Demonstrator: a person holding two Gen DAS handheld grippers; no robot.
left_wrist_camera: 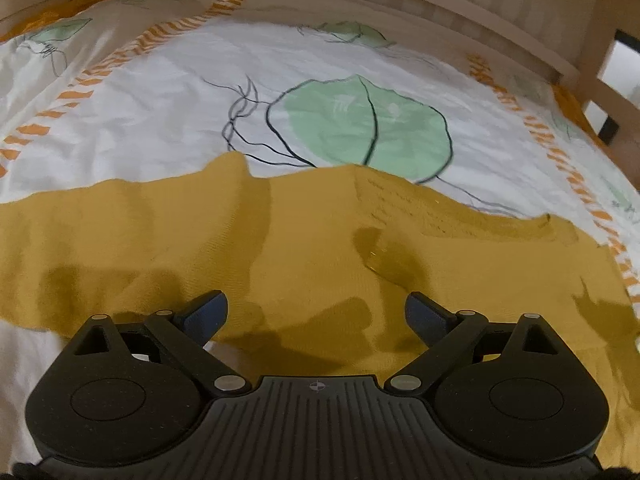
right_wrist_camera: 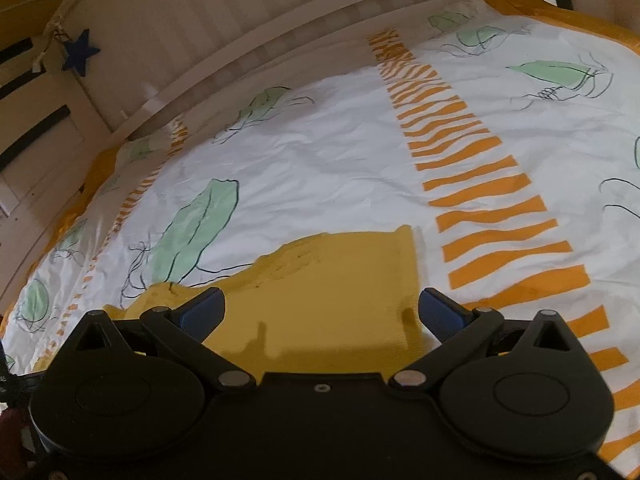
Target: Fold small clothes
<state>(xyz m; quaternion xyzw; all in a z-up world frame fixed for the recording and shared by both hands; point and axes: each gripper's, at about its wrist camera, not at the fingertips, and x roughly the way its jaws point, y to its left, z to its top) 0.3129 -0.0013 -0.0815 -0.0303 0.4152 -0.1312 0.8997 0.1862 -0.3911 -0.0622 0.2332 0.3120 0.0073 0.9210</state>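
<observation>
A mustard-yellow small garment [left_wrist_camera: 304, 240] lies spread on the bed, wrinkled, with a ribbed band toward its far right edge. My left gripper [left_wrist_camera: 316, 314] is open just above its near part, holding nothing. In the right wrist view the same garment [right_wrist_camera: 332, 280] lies below my right gripper [right_wrist_camera: 322, 312], which is open and empty over the garment's right side; the garment's right edge lies by the right fingertip [right_wrist_camera: 438, 312].
The bed cover [left_wrist_camera: 168, 112] is white with green leaf prints and orange striped bands [right_wrist_camera: 472, 184]. A pale wooden bed rail [left_wrist_camera: 400, 4] runs along the far side and also shows in the right wrist view [right_wrist_camera: 240, 52]. A blue star [right_wrist_camera: 78, 54] hangs there.
</observation>
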